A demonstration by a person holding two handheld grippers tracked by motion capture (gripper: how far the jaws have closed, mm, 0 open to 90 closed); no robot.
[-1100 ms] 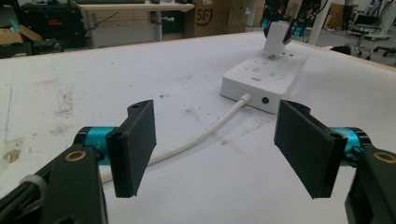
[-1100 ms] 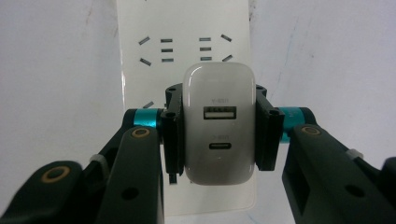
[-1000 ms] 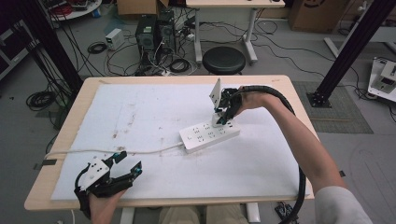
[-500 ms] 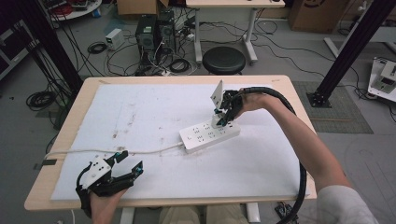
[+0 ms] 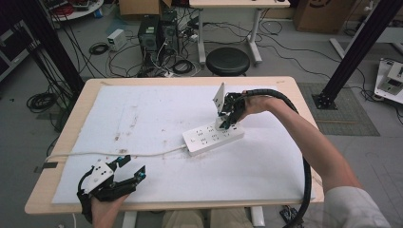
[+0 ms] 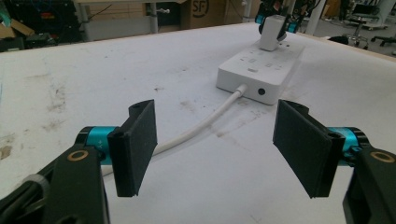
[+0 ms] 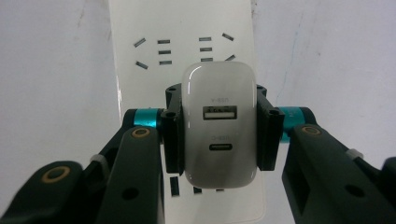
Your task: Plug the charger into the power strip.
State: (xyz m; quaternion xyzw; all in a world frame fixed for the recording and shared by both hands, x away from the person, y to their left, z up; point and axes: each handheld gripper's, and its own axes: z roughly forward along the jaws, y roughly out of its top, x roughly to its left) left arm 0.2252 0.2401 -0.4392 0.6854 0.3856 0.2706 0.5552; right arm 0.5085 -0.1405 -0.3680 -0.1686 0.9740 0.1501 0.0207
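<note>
Nearest, the left gripper (image 5: 124, 172) is idling with jaws apart and empty at the table's (image 5: 85, 102) front edge. Farther off, the right gripper (image 5: 226, 121) is clamping the white charger (image 7: 219, 123) directly over the power strip (image 5: 214, 137), pointing straight down at its sockets.

Overhead overview; gripper close-ups sharing power strip (image 5: 213, 137)

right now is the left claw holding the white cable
No, the left claw stands open with the white cable lying on the table beyond it, untouched.
</note>
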